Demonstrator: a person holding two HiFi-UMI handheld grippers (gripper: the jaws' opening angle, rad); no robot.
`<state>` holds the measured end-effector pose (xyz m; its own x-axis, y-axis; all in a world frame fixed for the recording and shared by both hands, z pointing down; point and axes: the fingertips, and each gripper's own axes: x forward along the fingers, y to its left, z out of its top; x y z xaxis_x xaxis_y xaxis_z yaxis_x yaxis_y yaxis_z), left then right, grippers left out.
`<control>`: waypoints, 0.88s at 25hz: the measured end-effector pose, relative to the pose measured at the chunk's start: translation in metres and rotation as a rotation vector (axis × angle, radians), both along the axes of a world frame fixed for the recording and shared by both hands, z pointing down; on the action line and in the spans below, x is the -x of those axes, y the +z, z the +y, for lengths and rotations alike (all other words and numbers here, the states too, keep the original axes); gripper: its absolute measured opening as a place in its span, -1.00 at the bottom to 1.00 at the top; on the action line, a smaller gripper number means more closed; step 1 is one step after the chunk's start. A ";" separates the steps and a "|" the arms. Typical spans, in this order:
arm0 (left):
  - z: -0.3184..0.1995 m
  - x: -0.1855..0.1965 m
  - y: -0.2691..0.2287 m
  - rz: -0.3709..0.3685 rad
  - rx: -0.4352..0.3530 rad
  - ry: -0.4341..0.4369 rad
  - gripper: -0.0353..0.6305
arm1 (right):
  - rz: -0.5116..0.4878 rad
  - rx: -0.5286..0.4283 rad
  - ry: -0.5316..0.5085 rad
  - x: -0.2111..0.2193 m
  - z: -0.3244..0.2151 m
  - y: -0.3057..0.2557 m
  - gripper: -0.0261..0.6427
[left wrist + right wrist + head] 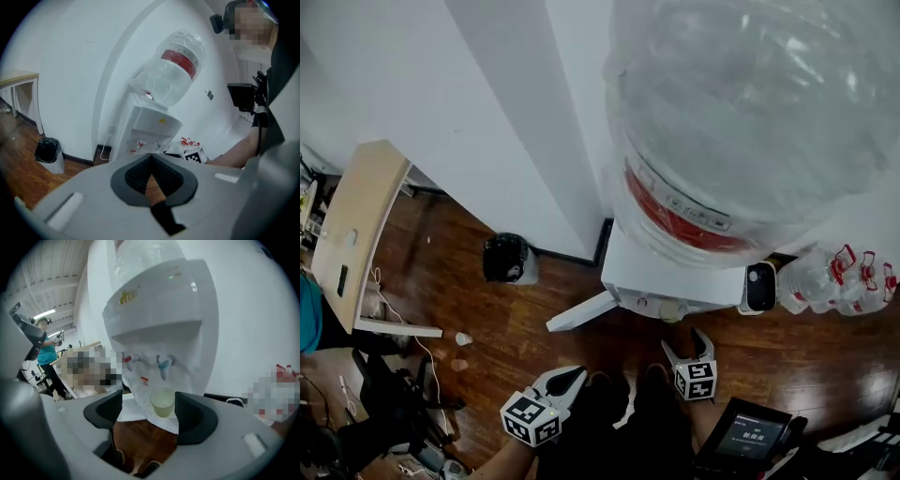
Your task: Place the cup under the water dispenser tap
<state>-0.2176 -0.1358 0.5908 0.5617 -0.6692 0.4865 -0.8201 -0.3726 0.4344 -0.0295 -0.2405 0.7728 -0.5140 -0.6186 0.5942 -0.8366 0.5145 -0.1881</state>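
Your right gripper (150, 414) is released: dark pads well apart, nothing between them. Your left gripper (151, 161) is clenched on nothing, its textured pad tips touching.

Past the right jaws, at twelve o'clock, the cup (162, 402) stands upright on the drip tray (139, 398). The blue tap (163, 366) is at the cup's twelve, the red tap (127, 360) at its ten.

Judged from this, placement looks done; what is left is backing clear.

- Cup: pale, translucent, tapered; probably light and easily tipped.
- Water dispenser (159, 305): smooth white plastic, rounded front.
- Bottle (750, 103): clear, bulbous, red band.
- Floor (534, 314): dark glossy wood.
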 end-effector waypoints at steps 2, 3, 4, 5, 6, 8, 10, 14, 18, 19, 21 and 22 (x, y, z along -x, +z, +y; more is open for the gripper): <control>0.000 0.003 -0.014 0.022 -0.019 0.009 -0.89 | -0.017 -0.011 -0.009 0.003 0.007 -0.032 0.05; 0.001 0.005 -0.022 0.032 -0.026 0.017 -0.89 | -0.031 -0.014 -0.014 0.005 0.012 -0.048 0.01; 0.001 0.005 -0.030 0.042 -0.036 0.025 -0.89 | -0.046 -0.017 -0.021 0.007 0.016 -0.064 -0.02; 0.002 0.005 -0.040 0.052 -0.048 0.033 -0.89 | -0.061 -0.021 -0.031 0.009 0.021 -0.081 -0.09; 0.003 0.004 -0.050 0.062 -0.062 0.040 -0.89 | -0.077 -0.025 -0.045 0.010 0.025 -0.098 -0.18; 0.003 0.002 -0.070 0.078 -0.089 0.050 -0.89 | -0.116 -0.037 -0.066 0.012 0.033 -0.130 -0.28; 0.002 0.004 -0.086 0.092 -0.112 0.054 -0.89 | -0.157 -0.051 -0.068 0.014 0.039 -0.159 -0.38; 0.002 0.005 -0.103 0.148 -0.149 0.051 -0.89 | -0.208 -0.082 -0.077 0.013 0.053 -0.210 -0.61; -0.004 0.001 -0.123 0.173 -0.228 0.093 -0.89 | -0.224 -0.118 -0.086 0.007 0.063 -0.254 -0.89; -0.005 0.000 -0.128 0.166 -0.253 0.117 -0.89 | -0.221 -0.128 -0.086 0.007 0.065 -0.262 -0.92; -0.005 0.000 -0.136 0.156 -0.290 0.157 -0.89 | -0.210 -0.146 -0.090 0.010 0.070 -0.275 -0.92; -0.004 0.000 -0.140 0.159 -0.300 0.167 -0.89 | -0.207 -0.153 -0.093 0.012 0.073 -0.281 -0.92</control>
<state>-0.2176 -0.1396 0.4509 0.7278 -0.6615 0.1808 -0.6684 -0.6254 0.4026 -0.0411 -0.1679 0.4914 -0.6736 -0.6376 0.3737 -0.7363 0.6229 -0.2643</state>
